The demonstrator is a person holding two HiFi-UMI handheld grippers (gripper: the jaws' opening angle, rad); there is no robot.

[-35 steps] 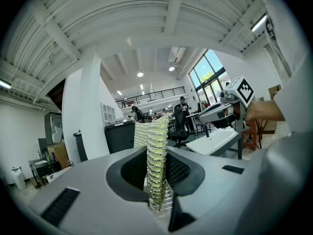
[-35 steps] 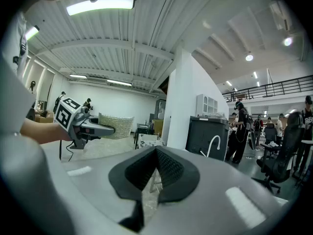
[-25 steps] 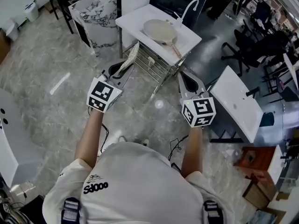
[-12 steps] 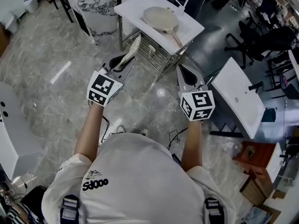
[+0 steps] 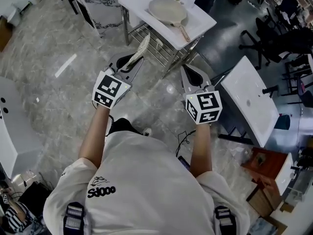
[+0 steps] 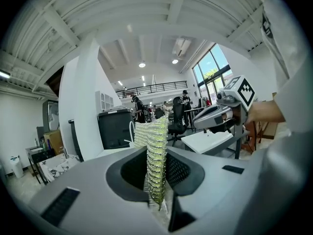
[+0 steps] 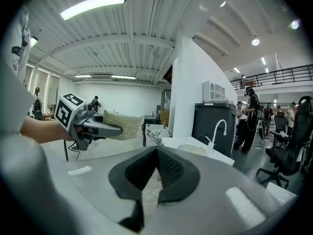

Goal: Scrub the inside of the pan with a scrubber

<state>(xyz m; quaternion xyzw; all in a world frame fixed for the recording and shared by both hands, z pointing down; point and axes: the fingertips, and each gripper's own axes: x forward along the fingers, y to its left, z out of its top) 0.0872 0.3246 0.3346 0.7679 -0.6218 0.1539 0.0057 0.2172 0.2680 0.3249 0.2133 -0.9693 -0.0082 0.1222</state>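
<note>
**Scrubber gripped, pan not yet reached**

The left gripper (image 6: 157, 156) is clamped on the lower edge of the scrubber (image 5: 140, 49), a pale mesh pad that stands free above the jaws. In the head view it points to about 1 o'clock. The right gripper (image 7: 156, 153) is closed on nothing, its jaws pressed together.

The pan (image 5: 167, 10) lies in the white sink (image 5: 138, 4) at 12 o'clock from both grippers and well apart from them. Its handle runs toward 5 o'clock.

Two risks seem likely. The scrubber is held by one edge only, and it looks soft, so pressing it on the pan could fold it over or pull it out of the jaws. The pan also looks loose in the sink. If the right gripper does not open and steady the handle, scrubbing could make the pan slide or turn.

The only words are a print on the shirt (image 5: 142, 180), which reads roughly "Sdooo". The gripper cubes carry only black-and-white square markers.
</note>
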